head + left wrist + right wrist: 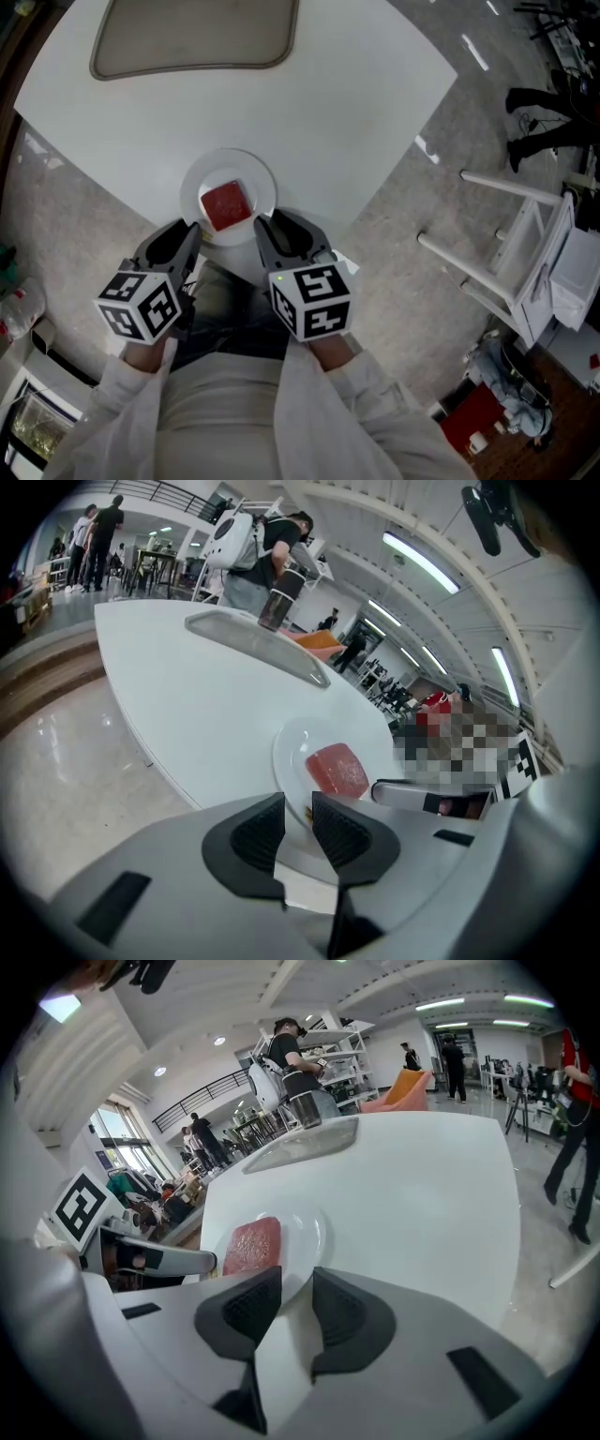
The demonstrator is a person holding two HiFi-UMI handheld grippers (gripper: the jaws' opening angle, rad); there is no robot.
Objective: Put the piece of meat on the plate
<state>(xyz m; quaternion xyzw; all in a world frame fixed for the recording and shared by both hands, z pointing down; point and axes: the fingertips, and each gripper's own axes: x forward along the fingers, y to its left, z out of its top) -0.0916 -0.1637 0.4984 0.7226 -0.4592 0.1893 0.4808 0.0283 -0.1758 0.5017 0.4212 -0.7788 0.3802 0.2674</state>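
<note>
left claw [192, 230]: jaws slightly apart, nothing between them; sits at the near rim of the plate, on its left side. Contact with the plate unclear.
right claw [267, 225]: jaws apart, empty; at the near rim on the right side.
plate [258, 173]: white, on the tabletop [328, 103] close to its near edge, just beyond both claws.
piece of meat [226, 204]: red slab lying flat on the plate, inside the rim, free of both claws.
tray [197, 37]: beige, at the far edge, well apart from the plate.
progress: meat is on the plate, so the task looks done.
left to do: likely just pulling the claws clear.
</note>
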